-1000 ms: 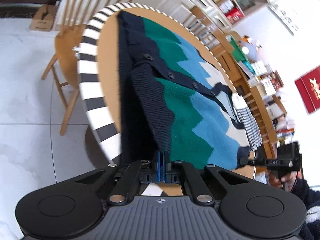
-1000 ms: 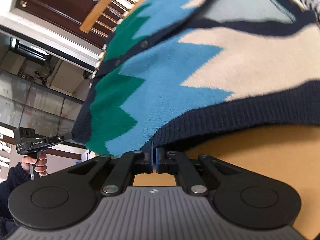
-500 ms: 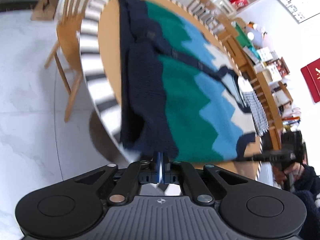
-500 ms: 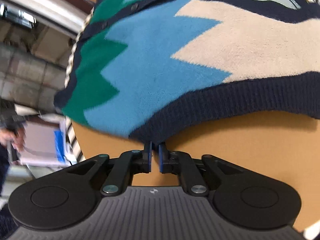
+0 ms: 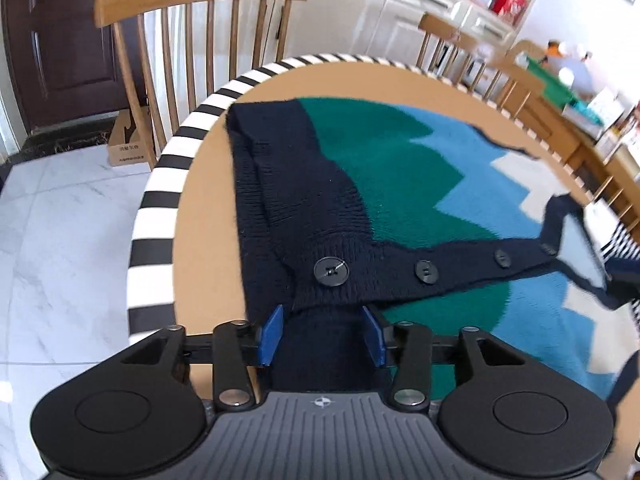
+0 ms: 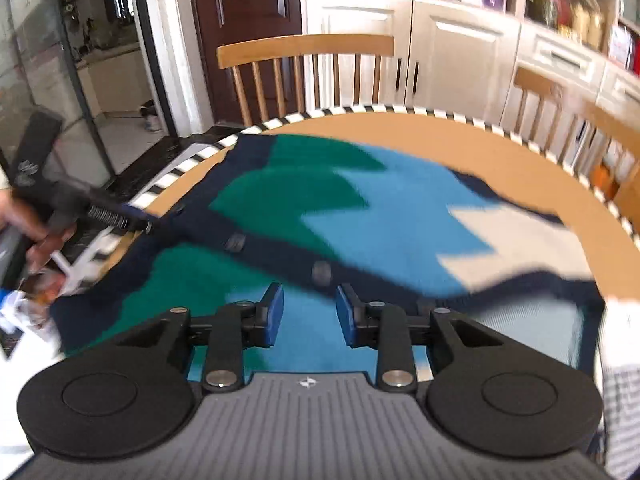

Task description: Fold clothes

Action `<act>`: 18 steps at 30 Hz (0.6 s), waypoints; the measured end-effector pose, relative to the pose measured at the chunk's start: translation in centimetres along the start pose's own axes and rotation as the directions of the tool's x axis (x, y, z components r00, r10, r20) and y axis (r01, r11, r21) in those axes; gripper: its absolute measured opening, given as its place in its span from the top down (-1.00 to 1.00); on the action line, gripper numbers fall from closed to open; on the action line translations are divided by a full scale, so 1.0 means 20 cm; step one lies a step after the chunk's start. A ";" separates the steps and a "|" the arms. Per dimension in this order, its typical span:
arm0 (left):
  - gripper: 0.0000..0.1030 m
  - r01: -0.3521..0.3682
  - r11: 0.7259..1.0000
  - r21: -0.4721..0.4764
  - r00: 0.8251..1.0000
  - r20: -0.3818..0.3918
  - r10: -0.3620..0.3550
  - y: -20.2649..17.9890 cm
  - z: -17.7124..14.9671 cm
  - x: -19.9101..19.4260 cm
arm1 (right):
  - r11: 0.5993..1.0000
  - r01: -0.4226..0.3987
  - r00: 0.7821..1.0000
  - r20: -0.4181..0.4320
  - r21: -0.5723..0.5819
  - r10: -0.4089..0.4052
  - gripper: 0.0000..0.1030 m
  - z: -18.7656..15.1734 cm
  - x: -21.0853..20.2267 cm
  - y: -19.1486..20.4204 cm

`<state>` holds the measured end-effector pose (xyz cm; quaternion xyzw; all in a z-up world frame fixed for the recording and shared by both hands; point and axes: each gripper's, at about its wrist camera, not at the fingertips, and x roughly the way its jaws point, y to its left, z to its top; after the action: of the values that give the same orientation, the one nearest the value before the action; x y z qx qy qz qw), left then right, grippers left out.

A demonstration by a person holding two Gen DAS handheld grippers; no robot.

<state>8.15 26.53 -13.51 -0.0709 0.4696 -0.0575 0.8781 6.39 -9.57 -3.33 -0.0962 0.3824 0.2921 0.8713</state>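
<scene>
While chairs (image 5: 192,40) ring the table (image 5: 208,200), nothing blocks the cardigan (image 5: 400,184).

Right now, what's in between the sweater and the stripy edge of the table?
Only bare brown tabletop. The left wrist view shows it: the sweater ends short of the striped rim, and nothing sits on that strip.

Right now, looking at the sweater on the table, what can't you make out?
- Left wrist view: cardigan near hem is hidden behind the left gripper, whose jaws are opening.
- Left wrist view: collar end and striped garment are blurred, cut off by the edge.
- Right wrist view: buttons are motion-blurred; the right gripper body covers the near edge.
</scene>
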 end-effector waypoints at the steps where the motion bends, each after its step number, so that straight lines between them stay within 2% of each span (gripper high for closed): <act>1: -0.01 -0.015 1.000 0.013 1.000 0.011 0.015 -0.01 0.00 0.02 | 1.000 -0.009 1.000 -0.005 0.018 0.009 0.41 0.02 0.08 0.01; 3: 0.06 -0.042 0.999 0.021 0.998 0.041 0.041 -0.04 -0.01 0.04 | 0.996 -0.027 0.999 -0.045 0.088 0.031 0.43 0.05 0.22 0.00; 4: 0.62 -0.055 0.998 0.022 0.997 0.056 0.053 -0.05 -0.02 0.05 | 0.992 -0.019 0.996 -0.079 0.123 0.029 0.43 0.05 0.30 0.00; 5: 0.82 -0.073 0.997 0.037 0.995 0.073 0.070 -0.07 -0.03 0.04 | 0.988 -0.012 0.994 -0.108 0.152 0.028 0.39 0.06 0.35 0.00; 7: 0.83 -0.134 0.985 0.112 0.983 0.142 0.117 -0.15 -0.06 -0.02 | 0.981 -0.010 0.991 -0.131 0.193 0.036 0.39 0.05 0.39 -0.01; 8: 0.82 -0.194 0.963 0.186 0.966 0.204 0.156 -0.22 -0.09 -0.07 | 0.979 -0.014 0.991 -0.130 0.204 0.042 0.40 0.03 0.38 -0.01; 10: 0.75 -0.333 0.907 0.259 0.924 0.281 0.259 -0.32 -0.15 -0.11 | 0.982 -0.007 0.991 -0.129 0.187 0.032 0.40 0.01 0.41 0.00; 13: -0.07 -0.448 0.865 0.224 0.892 0.174 0.417 -0.30 -0.18 -0.02 | 0.991 0.007 0.989 -0.148 0.136 0.013 0.42 -0.02 0.45 0.01; 14: -0.16 -0.461 0.864 0.204 0.886 0.156 0.436 -0.26 -0.19 0.00 | 0.992 0.006 0.989 -0.149 0.125 0.012 0.41 -0.02 0.45 0.02; 15: -0.16 -0.450 0.874 0.182 0.891 0.160 0.425 -0.23 -0.19 -0.01 | 0.993 0.005 0.988 -0.151 0.117 0.013 0.41 -0.02 0.44 0.02; 18: -0.16 -0.434 0.890 0.138 0.889 0.226 0.398 -0.24 -0.16 -0.10 | 0.989 -0.004 0.988 -0.149 0.148 0.027 0.41 -0.03 0.41 -0.01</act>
<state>4.19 21.95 -12.78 0.1081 0.3799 0.0966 0.9136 10.56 -6.32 -9.74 -0.0503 0.4684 0.2616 0.8424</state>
